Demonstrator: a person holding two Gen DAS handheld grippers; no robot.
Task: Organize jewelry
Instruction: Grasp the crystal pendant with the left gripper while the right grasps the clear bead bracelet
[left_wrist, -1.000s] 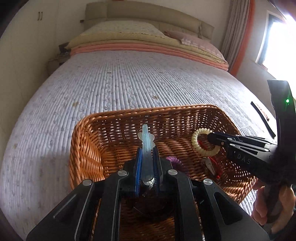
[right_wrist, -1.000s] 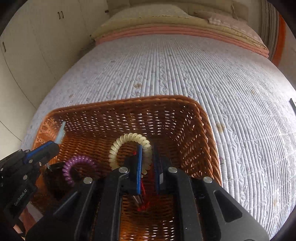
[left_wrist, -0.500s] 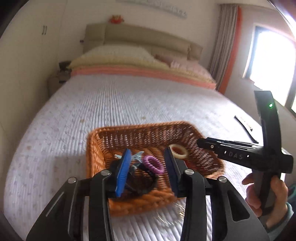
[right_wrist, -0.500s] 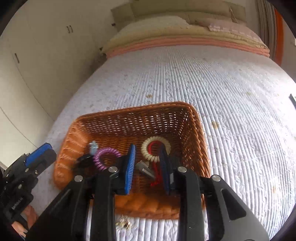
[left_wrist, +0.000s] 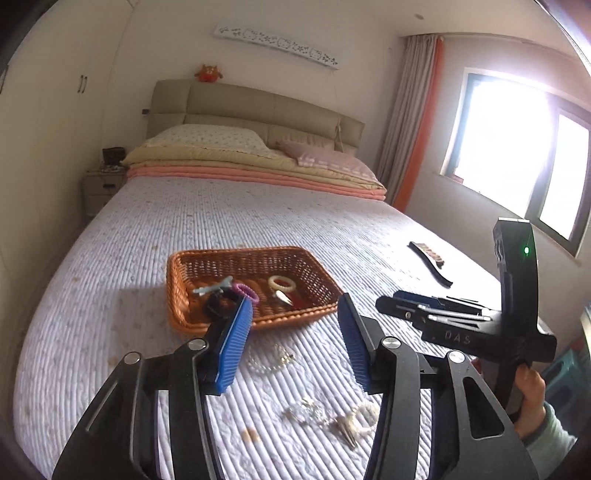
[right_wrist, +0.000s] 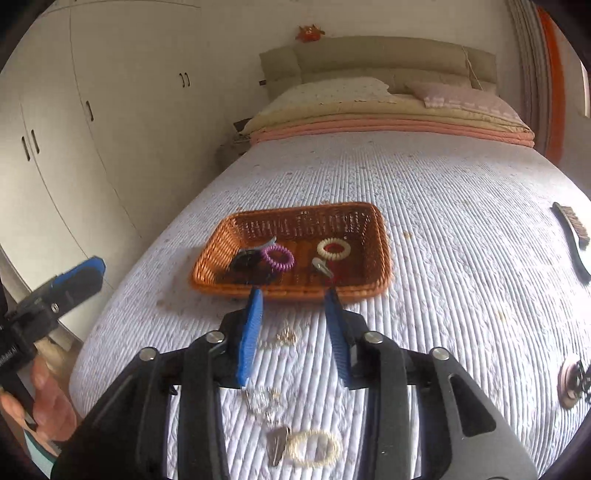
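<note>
- Left gripper (left_wrist: 295, 343), lower centre of the left wrist view: jaws spread wide, nothing between the blue ribbed pads (left_wrist: 234, 347). It is raised above the white quilted bed cover (left_wrist: 221, 221).
- Right gripper (right_wrist: 293, 332), lower centre of the right wrist view: jaws parted to a medium gap, holding nothing. It also appears at the right edge of the left wrist view; there its opening cannot be told.
- Nearest loose items, bottom of the right wrist view: a cream beaded bracelet (right_wrist: 314, 447) touching a small silver clip (right_wrist: 277, 445); just beyond, a clear crystal piece (right_wrist: 260, 400), partly hidden behind the left pad.
- Next out, between the pads: a thin gold chain (right_wrist: 286, 336) lying on the cover, close to the near rim of the basket.
- Lower right edge of the right wrist view: a round bronze-toned ornament (right_wrist: 570, 378), well apart from the other pieces.
- Centre frame: the shallow orange wicker basket (right_wrist: 354, 291) already holds a purple spiral hair tie (right_wrist: 279, 257), a cream spiral hair tie (right_wrist: 333, 248), a black ring-shaped band (right_wrist: 245, 260), a pale grey clip (left_wrist: 214, 287) and a silver clip with red cord (right_wrist: 322, 266).
- Judgement: roughly half done; the loose pieces on the cover remain to be collected.
- Right of frame: a dark brush (right_wrist: 572, 236) lies near the bed's right side.
- Clearance: the cover is open around the basket; the bed edge falls away at lower left. Folded bedding and pillows occupy the far end.
</note>
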